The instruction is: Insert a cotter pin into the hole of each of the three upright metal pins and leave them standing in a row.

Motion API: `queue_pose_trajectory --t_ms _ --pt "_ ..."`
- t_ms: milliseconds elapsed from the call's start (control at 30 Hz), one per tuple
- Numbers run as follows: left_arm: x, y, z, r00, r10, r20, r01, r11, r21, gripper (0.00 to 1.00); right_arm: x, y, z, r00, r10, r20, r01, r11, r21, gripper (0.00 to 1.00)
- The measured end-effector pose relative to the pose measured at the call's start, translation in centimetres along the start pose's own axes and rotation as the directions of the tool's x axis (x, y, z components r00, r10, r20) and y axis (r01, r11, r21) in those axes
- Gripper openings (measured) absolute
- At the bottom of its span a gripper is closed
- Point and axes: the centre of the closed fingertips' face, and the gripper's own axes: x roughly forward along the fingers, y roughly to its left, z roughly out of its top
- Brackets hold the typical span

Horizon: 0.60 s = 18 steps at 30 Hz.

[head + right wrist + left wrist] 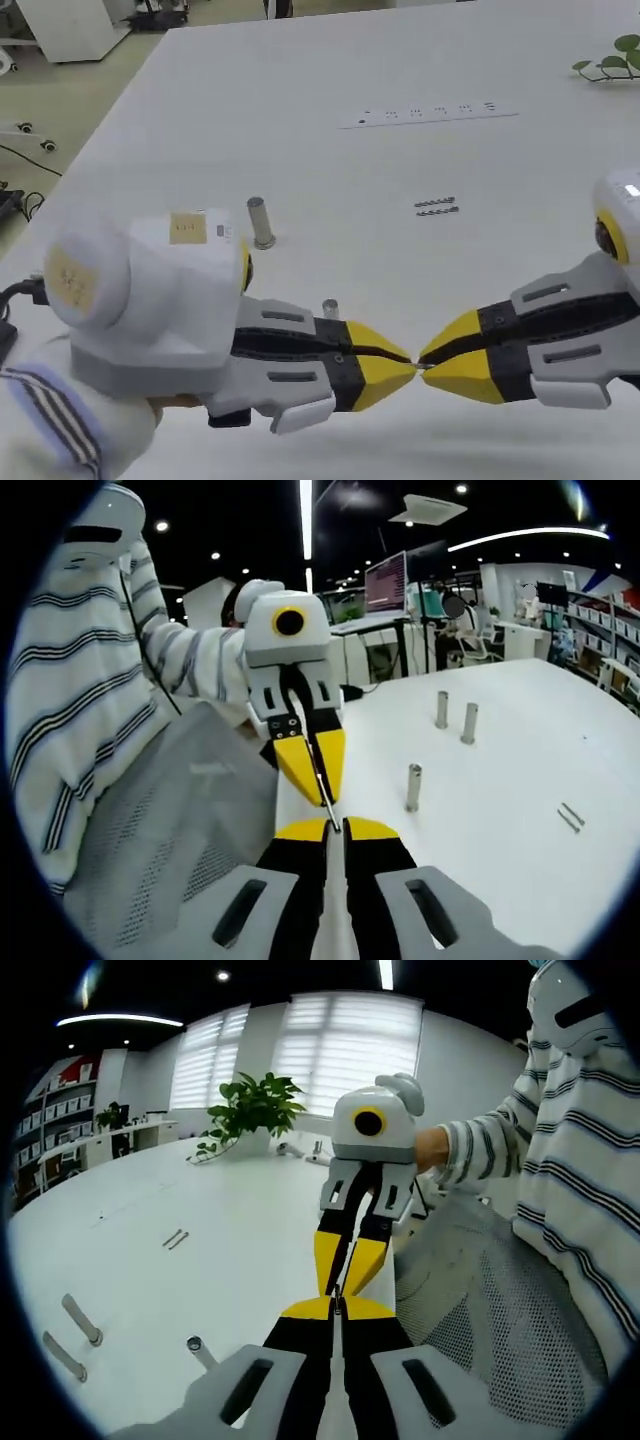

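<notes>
A long white table [300, 100] stands in an office, with a plant [250, 1110] on it before blind-covered windows [350, 1050]. Strip lights [305, 510] cross the ceiling, and a mesh chair [480, 1290] sits beside the table.

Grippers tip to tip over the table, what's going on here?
A person holds the left gripper and right gripper tip to tip above the table, both apparently shut on one cotter pin between them. Three pins stand upright, seemingly bare. Two spare cotter pins lie farther off.
</notes>
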Motion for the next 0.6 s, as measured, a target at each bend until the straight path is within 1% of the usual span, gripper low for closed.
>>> queue_pose_trajectory --t_ms 33,67,133,267,400,600 --pt "0.0 -0.1 0.0 1.0000 -0.005 0.002 0.005 1.000 0.004 0.00 0.0 0.3 0.0 0.9999 0.014 0.000 -0.014 1.000 -0.010 0.06" --pt "0.0 -0.2 0.0 1.0000 -0.009 0.000 0.009 1.000 0.002 0.00 0.0 0.3 0.0 0.9999 0.014 -0.003 -0.014 1.000 -0.016 0.06" --pt "0.0 -0.4 -0.1 0.9998 -0.019 -0.001 0.019 1.000 0.009 0.00 -0.1 0.6 -0.1 0.9994 0.033 -0.011 -0.033 0.999 -0.032 0.05" --pt "0.0 -0.7 -0.3 0.9993 -0.036 -0.009 0.036 0.999 -0.002 0.00 -0.2 1.1 -0.2 0.9977 0.059 -0.034 -0.061 0.995 -0.073 0.05" --pt "0.2 -0.8 -0.7 0.9987 -0.043 -0.029 0.043 0.999 0.001 0.00 -0.1 1.2 -0.4 0.9958 0.069 -0.061 -0.075 0.993 -0.094 0.04" --pt "0.2 -0.7 -1.1 0.9983 -0.042 -0.041 0.042 0.999 0.000 0.00 -0.3 1.2 -0.3 0.9945 0.074 -0.073 -0.081 0.992 -0.097 0.03"
